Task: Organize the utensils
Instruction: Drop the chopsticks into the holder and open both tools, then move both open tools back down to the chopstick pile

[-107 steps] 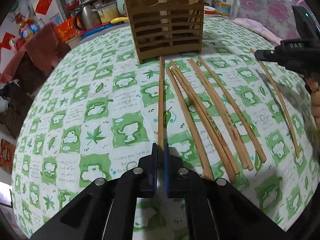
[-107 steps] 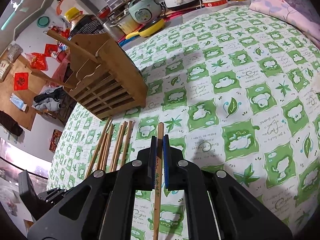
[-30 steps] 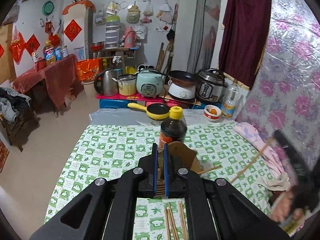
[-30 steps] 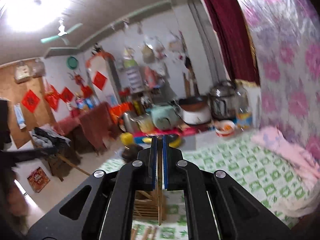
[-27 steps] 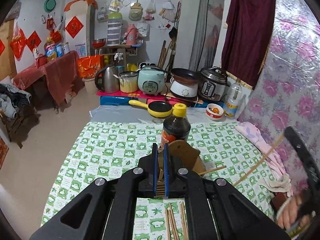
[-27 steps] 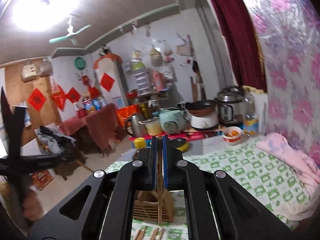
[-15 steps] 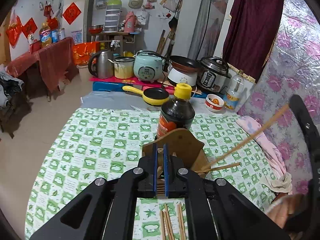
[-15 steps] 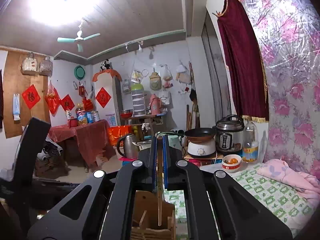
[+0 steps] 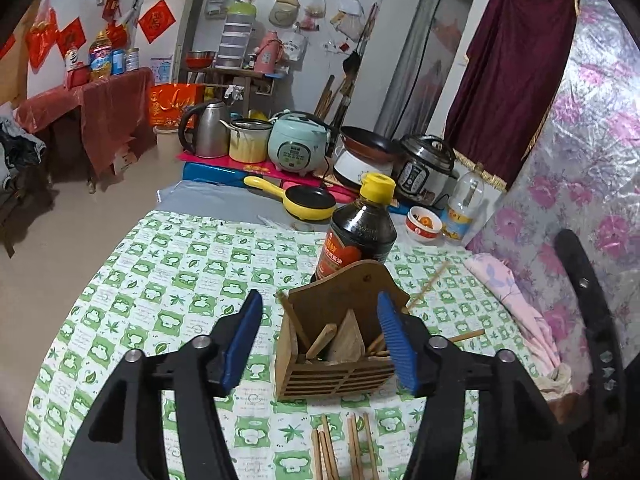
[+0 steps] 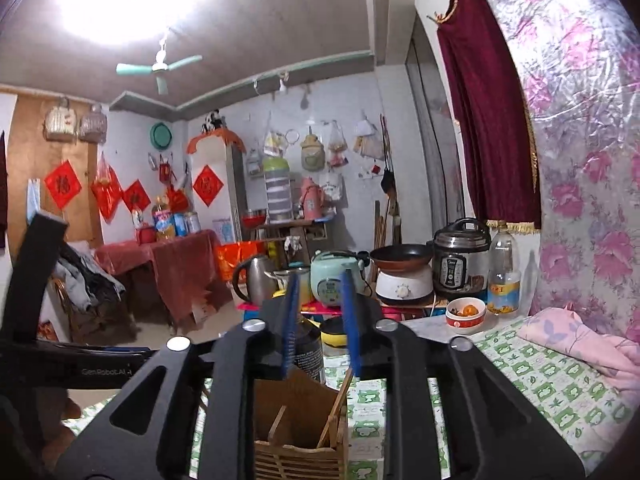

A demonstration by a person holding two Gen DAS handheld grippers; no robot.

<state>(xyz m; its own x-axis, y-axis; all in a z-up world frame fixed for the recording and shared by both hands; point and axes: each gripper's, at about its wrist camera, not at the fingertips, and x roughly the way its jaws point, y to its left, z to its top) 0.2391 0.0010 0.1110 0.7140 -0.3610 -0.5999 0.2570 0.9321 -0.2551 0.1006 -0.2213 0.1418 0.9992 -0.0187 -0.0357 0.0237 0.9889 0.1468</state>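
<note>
A slatted wooden utensil holder [image 9: 334,360] stands on the green-checked tablecloth [image 9: 180,276]. Chopsticks [image 9: 314,346] stand inside it, leaning on its walls. My left gripper [image 9: 320,342] is open and empty, its blue pads on either side of the holder from above. Several more chopsticks [image 9: 346,454] lie on the cloth in front of the holder. In the right wrist view my right gripper [image 10: 320,322] is open and empty just above the holder [image 10: 300,436], and a chopstick [image 10: 338,412] leans inside it below the right pad.
A dark sauce bottle [image 9: 358,236] with a yellow cap stands right behind the holder. A pink cloth [image 9: 516,300] lies at the table's right edge. Cookers, a kettle and a yellow pan [image 9: 304,200] sit beyond the table. The right gripper's body [image 9: 588,320] shows at far right.
Both grippers held a chopstick upright over the holder. Both have opened, and the two chopsticks now stand in the holder.
</note>
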